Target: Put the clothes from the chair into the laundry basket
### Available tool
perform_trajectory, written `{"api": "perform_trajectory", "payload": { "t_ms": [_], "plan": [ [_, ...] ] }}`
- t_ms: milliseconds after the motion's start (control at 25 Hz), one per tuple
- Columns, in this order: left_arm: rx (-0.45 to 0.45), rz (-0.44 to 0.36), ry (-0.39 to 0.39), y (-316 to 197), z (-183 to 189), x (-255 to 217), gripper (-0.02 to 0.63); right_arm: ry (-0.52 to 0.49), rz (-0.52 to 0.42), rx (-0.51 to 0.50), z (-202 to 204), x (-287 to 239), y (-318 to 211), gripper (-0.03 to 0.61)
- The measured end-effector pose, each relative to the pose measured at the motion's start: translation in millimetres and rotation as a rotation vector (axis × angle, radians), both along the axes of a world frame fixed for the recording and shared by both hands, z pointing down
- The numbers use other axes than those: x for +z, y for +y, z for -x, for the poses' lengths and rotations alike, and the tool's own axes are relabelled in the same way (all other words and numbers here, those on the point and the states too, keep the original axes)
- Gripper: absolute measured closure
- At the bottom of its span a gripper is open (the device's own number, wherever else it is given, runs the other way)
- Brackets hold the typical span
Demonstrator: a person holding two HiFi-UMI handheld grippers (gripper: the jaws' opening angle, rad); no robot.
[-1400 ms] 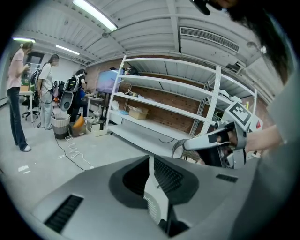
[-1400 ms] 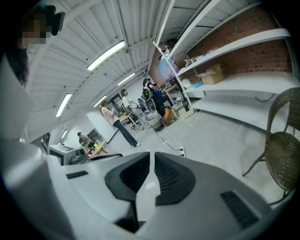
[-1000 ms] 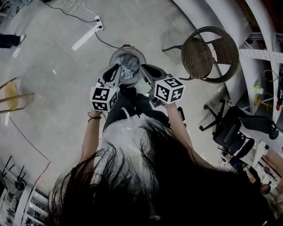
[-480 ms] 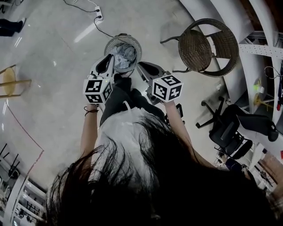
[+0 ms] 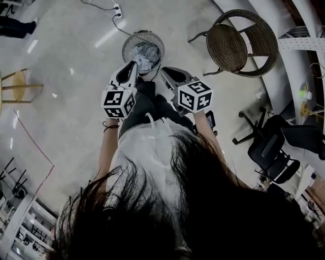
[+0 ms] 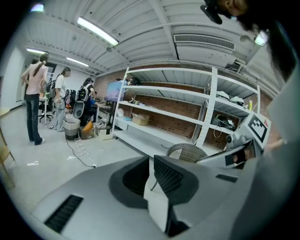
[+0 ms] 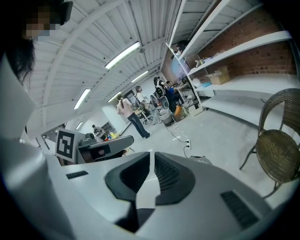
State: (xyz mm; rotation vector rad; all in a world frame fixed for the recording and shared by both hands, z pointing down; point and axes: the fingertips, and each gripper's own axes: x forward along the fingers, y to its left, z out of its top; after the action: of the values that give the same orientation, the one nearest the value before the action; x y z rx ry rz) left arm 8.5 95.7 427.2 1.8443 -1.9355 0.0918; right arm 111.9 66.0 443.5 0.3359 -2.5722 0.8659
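Note:
The round wire laundry basket (image 5: 127, 46) stands on the floor ahead of me, with grey clothes (image 5: 145, 52) heaped in it. The brown wicker chair (image 5: 238, 43) at upper right has a bare seat; it also shows as the chair (image 6: 187, 151) in the left gripper view and the chair (image 7: 281, 159) in the right gripper view. My left gripper (image 5: 133, 65) sits just short of the basket's near rim, jaws together and empty. My right gripper (image 5: 163, 71) is beside it, shut with nothing held. The gripper views show the left gripper (image 6: 151, 161) and the right gripper (image 7: 151, 157) closed on nothing.
A white power strip (image 5: 118, 9) and its cable lie on the floor beyond the basket. A wooden stool (image 5: 15, 86) is at far left, a black office chair (image 5: 274, 147) at right. White shelving (image 6: 187, 101) lines the brick wall. People (image 6: 35, 103) stand in the distance.
Both grippers have drawn back slightly from the basket's sides to just short of its near rim. They stay shut and empty. The basket now sits higher in the head view.

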Motion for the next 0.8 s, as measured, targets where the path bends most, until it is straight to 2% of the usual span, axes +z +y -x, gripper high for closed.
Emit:
{"api": "perform_trajectory", "payload": {
  "t_ms": [400, 800],
  "plan": [
    [0.007, -0.019, -0.031, 37.9, -50.0, -10.6, 0.572, -0.028, -0.055, -0.038, -34.6, -9.5, 36.1, 0.537],
    [0.019, -0.049, -0.045, 54.0, -61.7, -19.3, 0.572, -0.039, -0.114, -0.059, -35.9, -18.2, 56.0, 0.537]
  ]
}}
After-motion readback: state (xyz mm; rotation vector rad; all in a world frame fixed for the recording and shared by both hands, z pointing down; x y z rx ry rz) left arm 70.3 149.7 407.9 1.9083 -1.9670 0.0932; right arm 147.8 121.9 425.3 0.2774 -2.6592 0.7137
